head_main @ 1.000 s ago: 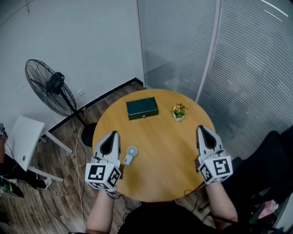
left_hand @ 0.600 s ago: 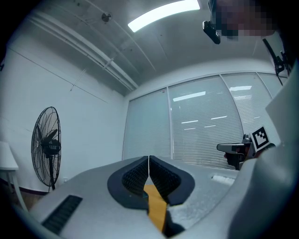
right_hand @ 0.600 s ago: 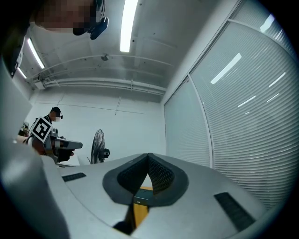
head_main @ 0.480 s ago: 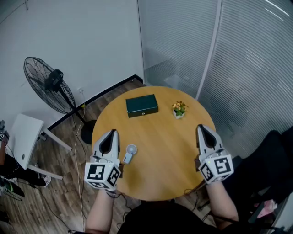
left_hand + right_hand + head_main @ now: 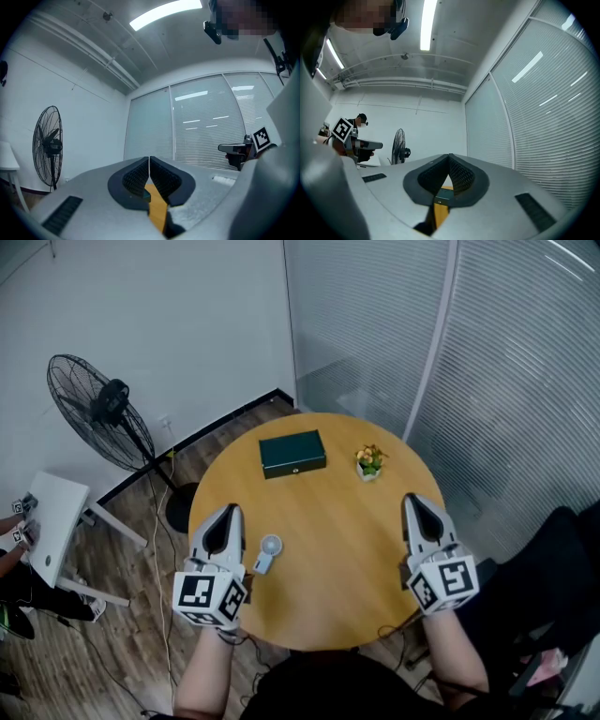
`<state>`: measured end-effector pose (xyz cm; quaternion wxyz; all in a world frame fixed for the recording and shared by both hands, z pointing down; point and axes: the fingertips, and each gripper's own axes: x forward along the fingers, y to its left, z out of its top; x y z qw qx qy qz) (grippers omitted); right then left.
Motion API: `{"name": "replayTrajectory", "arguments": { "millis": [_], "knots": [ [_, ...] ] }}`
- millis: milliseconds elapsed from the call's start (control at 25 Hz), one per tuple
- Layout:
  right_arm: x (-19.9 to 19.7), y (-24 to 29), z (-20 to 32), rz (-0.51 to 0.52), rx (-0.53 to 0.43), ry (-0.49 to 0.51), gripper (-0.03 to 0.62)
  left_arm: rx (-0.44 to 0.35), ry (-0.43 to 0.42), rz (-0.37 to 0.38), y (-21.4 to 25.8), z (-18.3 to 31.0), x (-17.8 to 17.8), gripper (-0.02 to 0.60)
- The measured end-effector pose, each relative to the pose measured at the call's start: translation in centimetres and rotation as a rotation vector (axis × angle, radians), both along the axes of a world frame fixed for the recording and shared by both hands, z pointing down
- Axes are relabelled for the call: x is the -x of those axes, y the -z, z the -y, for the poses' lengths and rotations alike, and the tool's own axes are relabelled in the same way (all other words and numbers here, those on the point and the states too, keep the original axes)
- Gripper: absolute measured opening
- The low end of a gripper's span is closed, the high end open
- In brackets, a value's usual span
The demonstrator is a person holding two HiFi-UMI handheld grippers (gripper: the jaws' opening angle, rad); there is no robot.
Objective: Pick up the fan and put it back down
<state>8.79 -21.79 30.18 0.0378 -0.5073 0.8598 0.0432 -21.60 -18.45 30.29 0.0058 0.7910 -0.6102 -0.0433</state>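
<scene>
On the round tabletop [image 5: 328, 521] the left gripper [image 5: 229, 512] and right gripper [image 5: 412, 502] sit level at opposite edges, pointing away from the near edge, jaws pinched together and empty, the small white fan [image 5: 267, 554] lying just beside the left one.

On the round wooden table [image 5: 330, 554], a small white fan [image 5: 268, 552] lies at 8 o'clock, just beside the left gripper [image 5: 228, 512], whose jaws are together. The right gripper [image 5: 412, 501], likewise closed, sits at 3 o'clock. A dark green box [image 5: 292, 454] is at 12 o'clock and a potted plant [image 5: 368, 463] at 1 o'clock.
</scene>
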Motion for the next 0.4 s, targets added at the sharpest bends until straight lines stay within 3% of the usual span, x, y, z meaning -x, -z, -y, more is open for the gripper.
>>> {"name": "replayTrajectory", "arguments": {
  "millis": [400],
  "knots": [
    [0.60,-0.31,0.87,-0.003,0.007,-0.007,0.002,0.009,-0.011,-0.004,-0.56,1.00,0.37,0.011]
  ]
}}
